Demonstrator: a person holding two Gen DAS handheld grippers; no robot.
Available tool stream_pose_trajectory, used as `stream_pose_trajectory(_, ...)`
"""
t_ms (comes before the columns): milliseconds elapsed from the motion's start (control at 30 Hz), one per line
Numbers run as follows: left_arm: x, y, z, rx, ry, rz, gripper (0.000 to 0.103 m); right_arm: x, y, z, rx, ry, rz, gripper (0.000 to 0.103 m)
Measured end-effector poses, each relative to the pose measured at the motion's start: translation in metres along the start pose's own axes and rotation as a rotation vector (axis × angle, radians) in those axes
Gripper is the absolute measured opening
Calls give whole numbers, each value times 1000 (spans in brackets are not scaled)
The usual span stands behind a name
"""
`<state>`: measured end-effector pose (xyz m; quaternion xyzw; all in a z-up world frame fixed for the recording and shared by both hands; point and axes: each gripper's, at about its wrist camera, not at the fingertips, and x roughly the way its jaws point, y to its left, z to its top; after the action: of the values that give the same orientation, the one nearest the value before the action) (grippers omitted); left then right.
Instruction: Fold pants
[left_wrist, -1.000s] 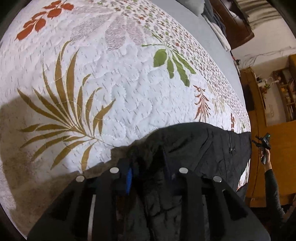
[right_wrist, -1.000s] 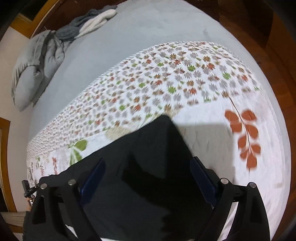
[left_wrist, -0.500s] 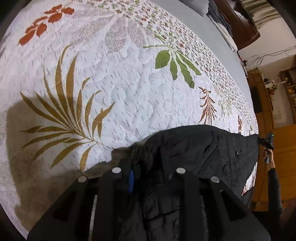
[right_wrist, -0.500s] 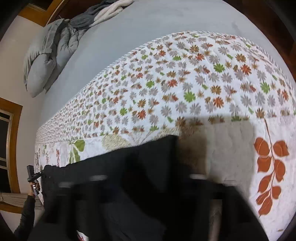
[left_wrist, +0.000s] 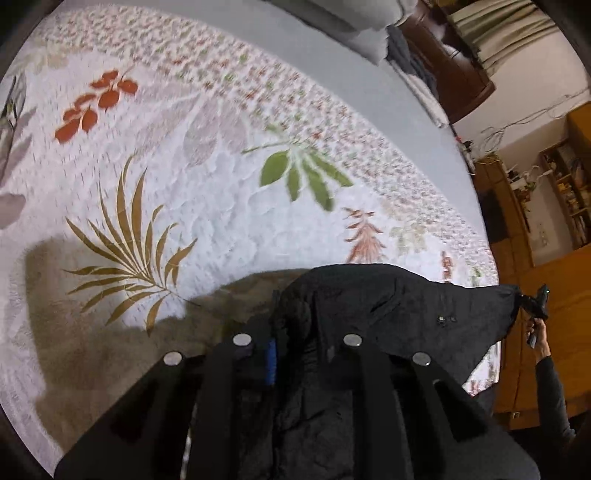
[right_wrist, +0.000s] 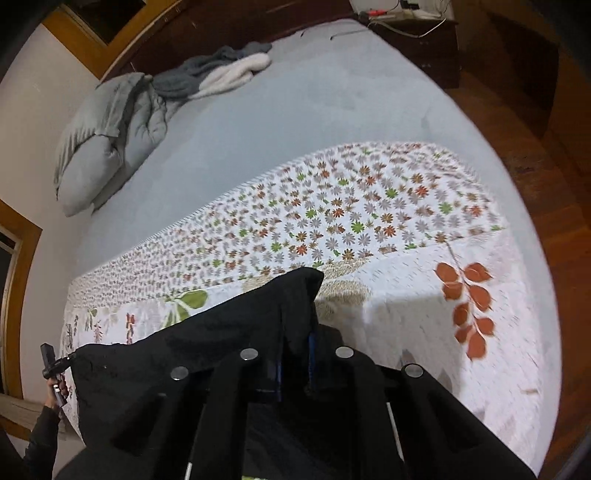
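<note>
**Pants lifted and stretched over the bed**

Now the right hand-held gripper (right_wrist: 295, 363), wide open a second ago, is clamped on a corner of the black pants (left_wrist: 399, 306); the left hand-held gripper (left_wrist: 295, 343) grips the other. Pants hang taut between them, ready to lay out. Plenty of quilt (left_wrist: 229, 192) ahead; bed edge (right_wrist: 517, 295) near on the right.

Bright overhead light throws soft brown shadows on the quilt (left_wrist: 155, 155); motion blur smears its print, fisheye edges darken.
</note>
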<state>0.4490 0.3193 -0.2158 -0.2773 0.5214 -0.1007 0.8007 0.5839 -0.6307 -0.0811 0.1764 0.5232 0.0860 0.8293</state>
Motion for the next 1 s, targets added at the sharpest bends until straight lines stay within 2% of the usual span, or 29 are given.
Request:
stream_pose_trajectory(233, -42, -27, -9, 54, -20, -22, 14, -69, 8, -39, 30, -71, -2, 9)
stream_pose_trajectory(467, -83, -48, -29, 83, -48, -53, 14, -151, -1, -109, 61, -148, 5, 7)
stream_pose_trajectory(767, -131, -63, -77, 105, -79, -75, 14, -212, -10, -212, 90, -211, 55, 6)
stream_pose_trajectory(1000, -160, -61, -123, 100, -113, -92, 14, -237, -29, -282, 144, -260, 93, 6)
